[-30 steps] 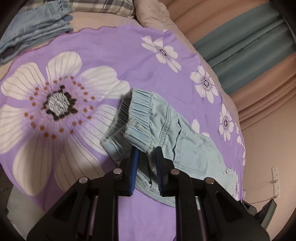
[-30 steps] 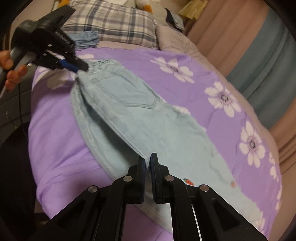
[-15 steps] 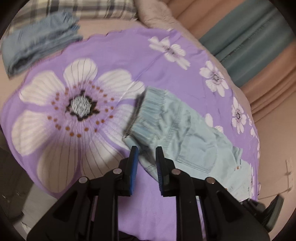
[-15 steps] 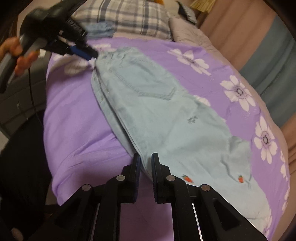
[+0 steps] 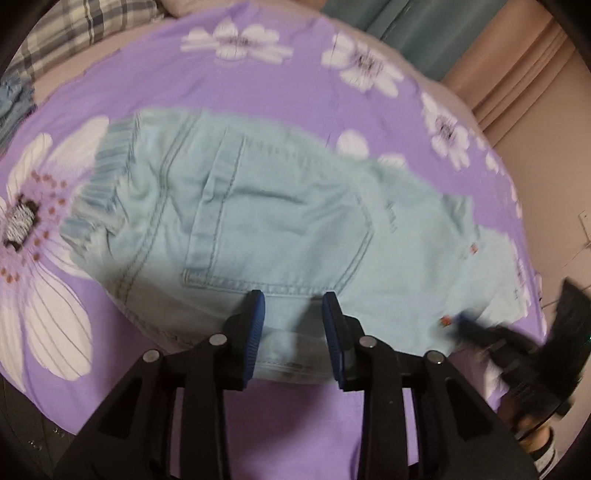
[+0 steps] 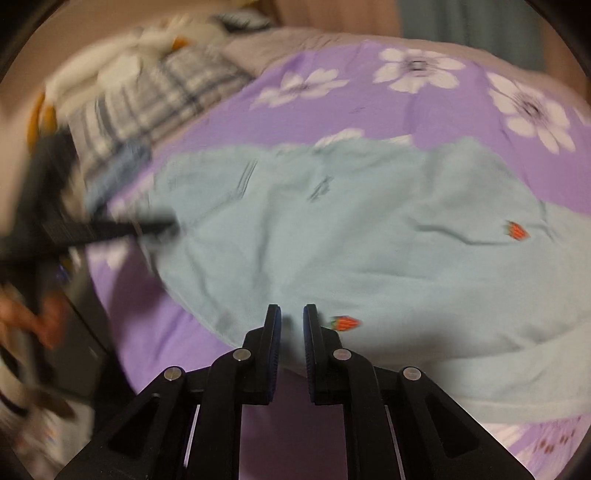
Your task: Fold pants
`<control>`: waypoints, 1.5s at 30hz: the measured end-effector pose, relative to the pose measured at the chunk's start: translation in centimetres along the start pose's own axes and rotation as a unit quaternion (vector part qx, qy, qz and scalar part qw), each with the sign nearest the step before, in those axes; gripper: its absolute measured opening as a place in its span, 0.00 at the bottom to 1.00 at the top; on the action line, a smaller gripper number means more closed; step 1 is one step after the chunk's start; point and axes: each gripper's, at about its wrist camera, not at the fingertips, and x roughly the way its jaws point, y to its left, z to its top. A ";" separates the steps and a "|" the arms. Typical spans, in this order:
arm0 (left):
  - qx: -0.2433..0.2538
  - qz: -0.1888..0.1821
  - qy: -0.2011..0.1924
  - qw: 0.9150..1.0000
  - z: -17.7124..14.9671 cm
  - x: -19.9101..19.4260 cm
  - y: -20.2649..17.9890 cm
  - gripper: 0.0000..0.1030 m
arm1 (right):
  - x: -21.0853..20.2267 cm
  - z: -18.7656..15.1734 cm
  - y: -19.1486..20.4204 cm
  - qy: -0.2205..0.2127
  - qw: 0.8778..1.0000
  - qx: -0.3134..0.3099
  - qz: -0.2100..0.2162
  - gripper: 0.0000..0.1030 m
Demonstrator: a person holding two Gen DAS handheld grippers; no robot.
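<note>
Light blue denim pants (image 5: 280,221) with small strawberry patches lie flat on the purple flowered bedspread (image 5: 229,81), waistband to the left, back pocket up. My left gripper (image 5: 293,302) is open and empty, its jaws spread over the pants' near edge by the pocket. My right gripper (image 6: 291,314) hovers over the leg part of the pants (image 6: 369,229), its jaws slightly apart with nothing between them. The right gripper also shows blurred at the right in the left wrist view (image 5: 524,354).
A plaid pillow (image 5: 92,18) and a folded blue garment (image 5: 11,99) lie at the head of the bed. A teal curtain (image 5: 424,29) hangs behind. A stuffed toy (image 6: 122,62) sits by the pillow. The bed's near edge drops off below the grippers.
My left gripper let go of the waistband, opened wider and moved to the pocket area. My right gripper released the leg seam. The pants now lie flat on the bed.
</note>
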 end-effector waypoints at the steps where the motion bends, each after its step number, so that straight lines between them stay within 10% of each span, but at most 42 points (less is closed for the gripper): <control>1: -0.001 -0.004 0.000 1.000 -0.1 0.1 0.3 0.30 | -1.1 0.0 -1.5 -0.013 1.000 0.023 -0.005 0.15; 5: 0.003 0.006 0.005 1.000 0.4 -0.4 -0.1 0.30 | -5.5 -2.0 -9.2 -0.062 0.984 0.165 -0.026 0.19; 13: 0.082 -0.043 0.000 0.996 2.1 0.0 -7.9 0.39 | -10.6 -6.6 -21.0 -0.141 0.916 0.372 -0.062 0.19; 20: 0.125 -0.054 0.048 0.989 1.7 4.5 -12.4 0.39 | -8.5 -5.1 -23.1 -0.132 0.902 0.410 -0.036 0.14; 30: 0.084 -0.071 0.070 0.991 2.2 5.7 -10.6 0.39 | -6.2 6.6 -19.4 -0.095 0.958 0.242 -0.123 0.05; 33: 0.089 -0.068 0.071 0.991 2.0 5.6 -10.8 0.39 | -2.8 8.8 -18.2 -0.034 0.970 0.190 -0.145 0.26; 35: 0.093 -0.069 0.070 0.991 1.9 5.6 -10.8 0.39 | -3.4 8.3 -18.3 -0.067 0.971 0.210 -0.088 0.26; 45: 0.087 -0.081 0.069 0.990 1.7 5.9 -10.2 0.42 | -8.3 -0.7 -26.7 -0.142 0.896 0.421 -0.005 0.36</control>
